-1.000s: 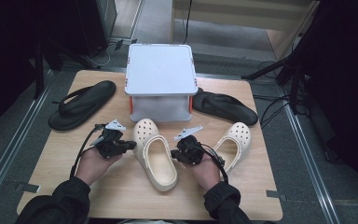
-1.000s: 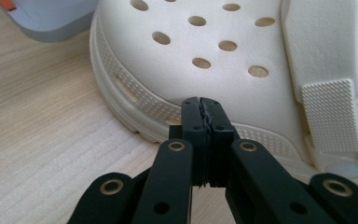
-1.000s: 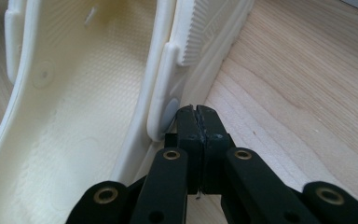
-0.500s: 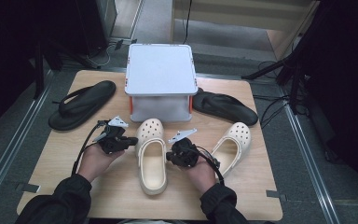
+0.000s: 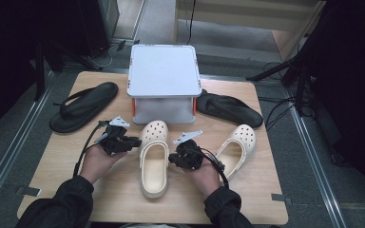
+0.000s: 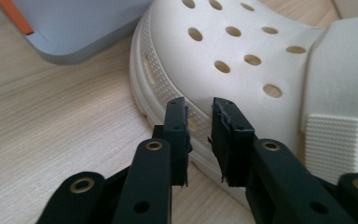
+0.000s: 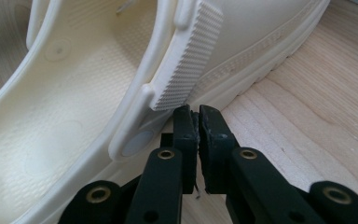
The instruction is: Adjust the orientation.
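Both forearms enter from the bottom edge of the high view, dark sleeves, hands lying low on the worktop (image 5: 66, 199) on either side of the middle cream clog (image 5: 153, 154).

Left tongs (image 5: 134, 142): pointed toward frame right at the clog's left flank, hand palm-in behind them. The jaws have just been opening; in the left gripper view a narrow gap shows between them, nothing clamped, tips just at the ribbed sole edge below the perforated toe.

Right tongs (image 5: 173, 158): pointed toward frame left at the clog's right flank near the strap pivot. Their jaws have also just been opening, but only to a slit; in the right gripper view nothing sits between them, tips just short of the strap's ribbed pad.

The clog lies centre frame, toe up toward the grey box (image 5: 164, 80), heel toward the bottom. Second cream clog (image 5: 237, 147) lies right of the right hand. Black sandals flank the box: one at left (image 5: 83, 107), one at right (image 5: 228, 109).
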`<state>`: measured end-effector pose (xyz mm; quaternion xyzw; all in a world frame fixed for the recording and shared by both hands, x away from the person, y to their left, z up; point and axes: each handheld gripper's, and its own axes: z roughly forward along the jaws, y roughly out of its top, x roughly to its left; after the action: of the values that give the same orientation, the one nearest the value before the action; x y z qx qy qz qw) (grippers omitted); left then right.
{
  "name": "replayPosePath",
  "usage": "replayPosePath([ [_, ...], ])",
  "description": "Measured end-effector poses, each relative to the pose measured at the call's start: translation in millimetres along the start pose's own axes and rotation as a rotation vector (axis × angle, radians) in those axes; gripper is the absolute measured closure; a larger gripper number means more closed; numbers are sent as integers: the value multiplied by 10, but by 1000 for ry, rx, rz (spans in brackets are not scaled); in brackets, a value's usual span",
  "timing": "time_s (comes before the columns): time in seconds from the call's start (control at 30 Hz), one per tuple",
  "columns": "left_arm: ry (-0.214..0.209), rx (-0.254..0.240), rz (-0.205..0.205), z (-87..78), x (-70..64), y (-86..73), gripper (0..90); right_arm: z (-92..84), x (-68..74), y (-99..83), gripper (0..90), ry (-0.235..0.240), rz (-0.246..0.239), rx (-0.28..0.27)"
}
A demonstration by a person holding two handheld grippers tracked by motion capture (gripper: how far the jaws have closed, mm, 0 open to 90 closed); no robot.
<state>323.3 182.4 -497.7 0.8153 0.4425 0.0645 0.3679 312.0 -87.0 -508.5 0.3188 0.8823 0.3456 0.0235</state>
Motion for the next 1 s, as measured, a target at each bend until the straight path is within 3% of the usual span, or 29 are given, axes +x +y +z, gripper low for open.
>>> replayPosePath([
  [0.03,-11,0,-7,-10,2,1,742,0,0,0,846,0,0,0],
  [0.17,-9,-5,3,-61,-48,4,593,-110,-46,-24,769,-7,29,-20],
  [0.37,-14,11,15,-120,-102,-15,525,-267,-61,-58,692,-48,35,-51],
  [0.53,-39,27,-4,-198,-114,-44,449,-479,-104,-117,602,-85,64,-86],
  [0.67,-36,34,14,-249,-121,-86,439,-578,-133,-142,580,-104,84,-100],
  [1.0,-63,25,4,-280,-99,-119,428,-828,-235,-320,571,-135,130,-111],
])
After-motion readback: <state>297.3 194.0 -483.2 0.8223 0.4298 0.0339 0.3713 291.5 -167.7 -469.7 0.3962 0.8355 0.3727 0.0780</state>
